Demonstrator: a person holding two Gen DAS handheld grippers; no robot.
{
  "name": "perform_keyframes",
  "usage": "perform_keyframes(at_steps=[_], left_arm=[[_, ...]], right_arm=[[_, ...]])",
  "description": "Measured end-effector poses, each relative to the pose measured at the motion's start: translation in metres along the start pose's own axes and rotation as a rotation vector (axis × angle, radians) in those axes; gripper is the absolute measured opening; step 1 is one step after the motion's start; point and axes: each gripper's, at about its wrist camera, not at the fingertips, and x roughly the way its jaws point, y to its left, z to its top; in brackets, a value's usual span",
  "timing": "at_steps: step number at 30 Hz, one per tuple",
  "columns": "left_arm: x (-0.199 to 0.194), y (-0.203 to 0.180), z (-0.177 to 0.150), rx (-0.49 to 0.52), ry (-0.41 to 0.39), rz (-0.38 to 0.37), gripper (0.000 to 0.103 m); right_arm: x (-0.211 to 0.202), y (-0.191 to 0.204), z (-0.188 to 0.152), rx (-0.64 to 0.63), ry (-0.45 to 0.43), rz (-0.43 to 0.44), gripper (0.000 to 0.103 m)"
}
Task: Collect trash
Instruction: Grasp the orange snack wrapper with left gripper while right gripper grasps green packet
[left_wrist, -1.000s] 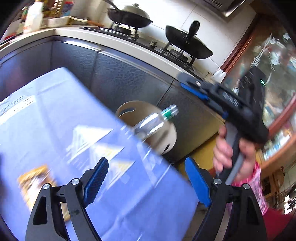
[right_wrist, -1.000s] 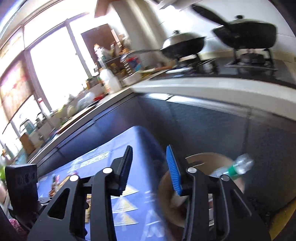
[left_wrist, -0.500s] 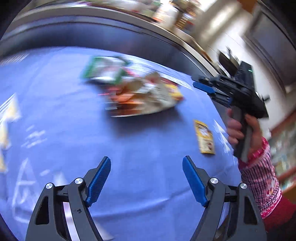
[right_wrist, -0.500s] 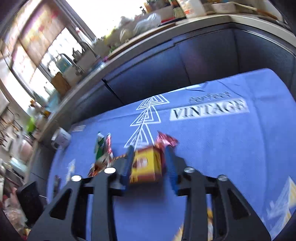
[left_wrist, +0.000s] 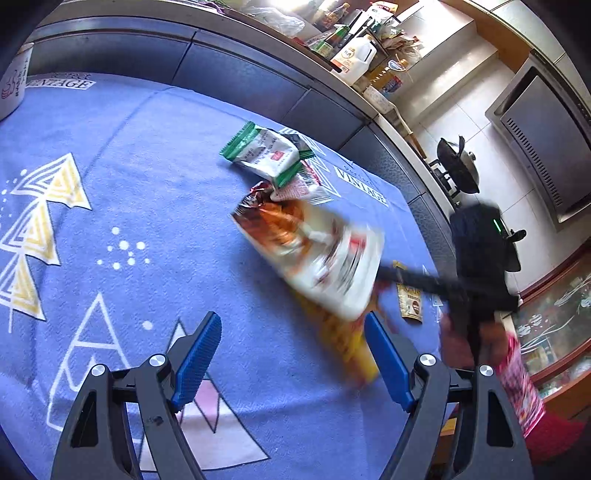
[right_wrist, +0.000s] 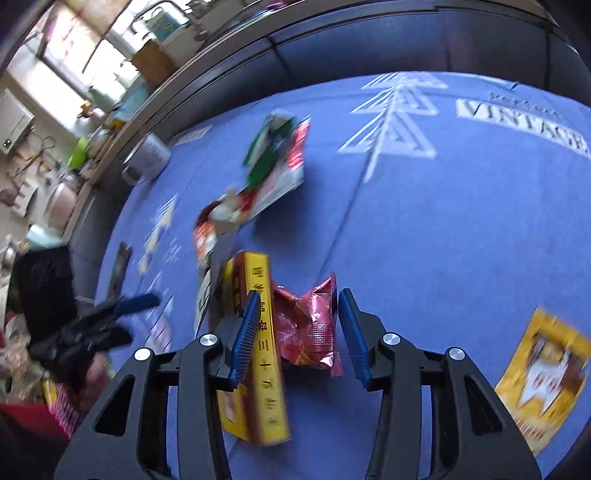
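Trash lies scattered on the blue patterned tablecloth (left_wrist: 122, 206). From the left wrist camera the left gripper (left_wrist: 291, 365) hangs above the cloth with its blue pads spread wide and nothing between them; ahead of it lie a green-and-white packet (left_wrist: 264, 155), a blurred white-and-orange snack bag (left_wrist: 317, 251), and a small brown sachet (left_wrist: 410, 304) near the far edge. Only this view shows the stove with a black wok (left_wrist: 458, 166) and bottles on the counter. The right wrist camera reveals what the left misses: the right gripper (right_wrist: 297, 332), jaws apart, straddles a crumpled red foil wrapper (right_wrist: 308, 325), with a yellow box (right_wrist: 258, 354) against its left pad. A yellow pouch (right_wrist: 543, 376) lies to the right, and a white mug (right_wrist: 147, 155) stands at the cloth's far edge.
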Motion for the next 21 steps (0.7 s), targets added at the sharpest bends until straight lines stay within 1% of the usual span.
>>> perform_keyframes(at_steps=[2, 4, 7, 9, 10, 12, 14, 15, 17, 19, 20, 21], left_arm=[[0.004, 0.003, 0.001, -0.017, 0.012, -0.025, 0.079], [0.009, 0.009, 0.006, -0.044, 0.024, -0.046, 0.079], [0.011, 0.018, 0.013, -0.081, 0.019, -0.06, 0.079], [0.013, 0.025, 0.019, -0.113, 0.015, -0.046, 0.079], [0.012, 0.026, 0.02, -0.113, 0.009, -0.03, 0.079], [0.013, 0.021, 0.021, -0.064, -0.006, 0.048, 0.079], [0.017, 0.016, 0.018, -0.02, 0.003, 0.106, 0.076], [0.02, 0.017, 0.017, -0.01, 0.015, 0.116, 0.072], [0.02, 0.017, 0.013, 0.004, 0.024, 0.125, 0.07], [0.02, 0.02, 0.01, -0.013, 0.045, 0.087, 0.067], [0.019, 0.021, 0.009, -0.016, 0.046, 0.085, 0.067], [0.019, 0.022, 0.009, -0.015, 0.047, 0.09, 0.067]], right_arm=[[-0.014, 0.008, -0.018, -0.019, -0.034, -0.023, 0.044], [-0.031, 0.003, -0.018, 0.009, -0.101, -0.043, 0.044], [-0.047, -0.009, 0.0, 0.071, -0.175, -0.059, 0.044], [-0.048, -0.008, 0.02, 0.073, -0.215, -0.068, 0.044], [-0.043, -0.005, 0.034, 0.065, -0.224, -0.077, 0.044], [-0.029, -0.002, 0.059, 0.066, -0.22, -0.068, 0.044], [-0.008, 0.003, 0.084, 0.08, -0.209, -0.041, 0.044], [0.005, 0.002, 0.096, 0.107, -0.191, -0.015, 0.044], [0.029, -0.003, 0.114, 0.168, -0.164, 0.006, 0.044], [0.053, -0.006, 0.13, 0.194, -0.148, -0.006, 0.044], [0.064, -0.008, 0.136, 0.207, -0.141, -0.006, 0.043], [0.074, -0.009, 0.142, 0.225, -0.131, 0.015, 0.024]])
